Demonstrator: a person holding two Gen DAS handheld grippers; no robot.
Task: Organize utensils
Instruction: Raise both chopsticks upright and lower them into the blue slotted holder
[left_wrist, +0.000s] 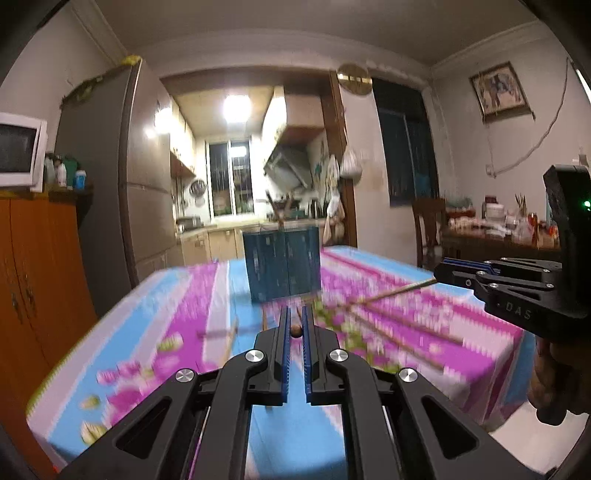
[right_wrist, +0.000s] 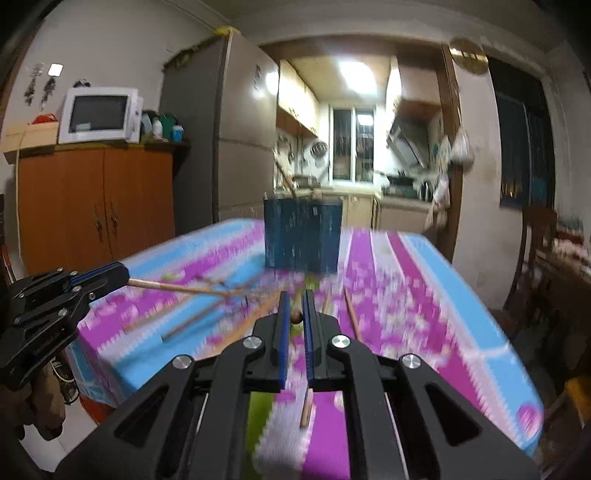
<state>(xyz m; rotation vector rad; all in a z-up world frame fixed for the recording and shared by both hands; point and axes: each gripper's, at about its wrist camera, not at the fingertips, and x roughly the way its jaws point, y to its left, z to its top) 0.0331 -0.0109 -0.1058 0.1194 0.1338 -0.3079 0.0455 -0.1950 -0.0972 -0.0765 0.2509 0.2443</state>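
My left gripper (left_wrist: 294, 325) is clamped on one wooden chopstick (right_wrist: 177, 287), and my right gripper (right_wrist: 294, 314) pinches another chopstick (left_wrist: 391, 294) in the same way. Beyond both stands the blue utensil holder (left_wrist: 282, 264) on the flowered tablecloth (left_wrist: 192, 295), with some sticks rising from its top. More loose chopsticks (right_wrist: 352, 314) lie on the cloth between me and the holder; the blur hides their number.
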